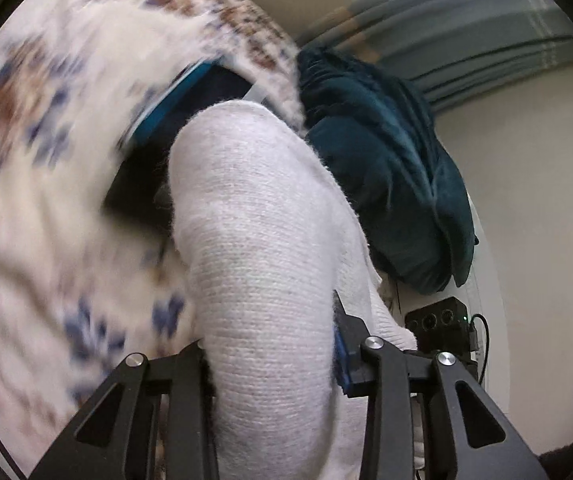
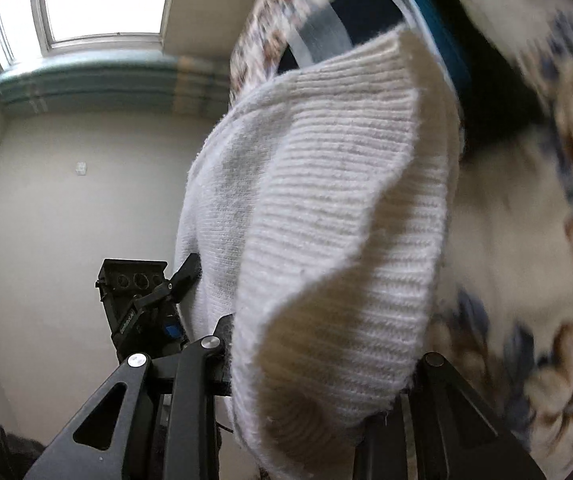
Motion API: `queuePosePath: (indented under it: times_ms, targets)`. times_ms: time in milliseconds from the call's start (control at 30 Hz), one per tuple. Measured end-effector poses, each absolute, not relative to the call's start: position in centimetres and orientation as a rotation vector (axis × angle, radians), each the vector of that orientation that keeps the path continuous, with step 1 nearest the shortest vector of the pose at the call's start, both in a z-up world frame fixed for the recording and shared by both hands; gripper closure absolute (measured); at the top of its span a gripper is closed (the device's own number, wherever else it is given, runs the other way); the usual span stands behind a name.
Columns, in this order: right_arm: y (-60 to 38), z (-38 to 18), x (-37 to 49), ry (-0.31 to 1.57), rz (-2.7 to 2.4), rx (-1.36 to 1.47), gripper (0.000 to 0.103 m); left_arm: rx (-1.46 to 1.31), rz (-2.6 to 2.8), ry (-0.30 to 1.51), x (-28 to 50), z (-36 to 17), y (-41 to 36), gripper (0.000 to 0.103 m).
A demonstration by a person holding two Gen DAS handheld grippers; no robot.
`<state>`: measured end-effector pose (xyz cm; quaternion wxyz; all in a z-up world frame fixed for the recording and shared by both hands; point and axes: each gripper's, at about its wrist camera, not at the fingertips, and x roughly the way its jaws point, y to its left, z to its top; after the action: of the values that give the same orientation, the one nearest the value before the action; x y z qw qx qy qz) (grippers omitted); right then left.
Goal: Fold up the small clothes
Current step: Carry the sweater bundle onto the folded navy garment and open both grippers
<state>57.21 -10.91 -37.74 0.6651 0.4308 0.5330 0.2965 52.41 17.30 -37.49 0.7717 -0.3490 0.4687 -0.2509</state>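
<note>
The white knit garment (image 1: pixel 262 264) hangs in the air, pinched at one end by the left gripper (image 1: pixel 274 368) and at the other by the right gripper (image 2: pixel 318 376), each clamped on the fabric, above a blurred floral cloth (image 1: pixel 38 160). Only the left wrist view shows a dark teal garment (image 1: pixel 386 168) heaped beyond the knit; only the right wrist view shows a window (image 2: pixel 98 0) and the ribbed cuff folding over. Both grippers tilt upward.
</note>
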Motion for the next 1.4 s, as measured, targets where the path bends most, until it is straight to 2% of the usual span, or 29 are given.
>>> queuePosePath:
  times_ms: [133, 233, 467, 600, 700, 933, 967, 1000, 1167, 1200, 1233, 1267, 1300, 1333, 1367, 1400]
  targets:
    - [-10.5, -38.3, 57.5, 1.128, 0.615, 0.989, 0.073, -0.707, -0.594, 1.005, 60.5, -34.6, 17.6, 0.072]
    - [-10.7, -40.0, 59.2, 1.117, 0.567, 0.970, 0.073, -0.664, -0.609, 1.015, 67.7, -34.5, 17.3, 0.072]
    - [-11.0, -44.4, 68.4, 1.242, 0.413, 0.854, 0.071, -0.574, -0.570, 1.186, 78.0, -41.8, 16.1, 0.069]
    - [-13.1, -45.7, 70.4, 1.307, 0.353, 0.902, 0.056, -0.616, -0.549, 1.239, 78.2, -45.0, 16.7, 0.057]
    - [-15.0, -45.0, 69.7, 1.288, 0.342, 0.917, 0.042, -0.642, -0.555, 1.230, 76.5, -44.8, 17.5, 0.056]
    - [-16.5, -47.1, 63.8, 1.309, 0.324, 0.973, 0.042, -0.613, -0.451, 1.139, 69.5, -43.0, 19.7, 0.056]
    - [-16.0, -47.4, 63.7, 1.288, 0.333, 0.972, 0.056, -0.610, -0.430, 1.123, 68.3, -42.9, 19.8, 0.056]
    - [-15.7, -47.2, 63.2, 1.272, 0.323, 0.956, 0.091, -0.606, -0.413, 1.115, 67.6, -42.8, 19.8, 0.056]
    - [-16.9, -46.4, 61.3, 1.222, 0.243, 0.910, 0.093, -0.579, -0.345, 1.104, 65.8, -43.3, 19.6, 0.056]
    - [-16.9, -46.8, 61.6, 1.241, 0.228, 0.914, 0.093, -0.560, -0.329, 1.101, 65.8, -43.2, 19.5, 0.053]
    - [-16.7, -47.5, 61.8, 1.274, 0.198, 0.895, 0.093, -0.530, -0.310, 1.101, 65.7, -42.9, 19.3, 0.039]
    - [-16.5, -47.7, 61.7, 1.296, 0.181, 0.865, 0.093, -0.482, -0.273, 1.100, 65.6, -42.5, 19.0, 0.032]
    - [-15.9, -47.6, 62.0, 1.316, 0.156, 0.817, 0.092, -0.424, -0.235, 1.097, 65.4, -42.1, 18.5, 0.024]
    - [-15.4, -47.3, 62.2, 1.320, 0.133, 0.768, 0.089, -0.381, -0.214, 1.095, 65.3, -41.7, 18.0, 0.024]
    - [-14.9, -46.8, 62.3, 1.320, 0.110, 0.707, 0.081, -0.326, -0.183, 1.096, 65.2, -41.2, 17.4, 0.023]
    - [-14.0, -45.8, 62.4, 1.317, 0.071, 0.617, 0.059, -0.295, -0.161, 1.095, 65.1, -41.0, 17.1, 0.023]
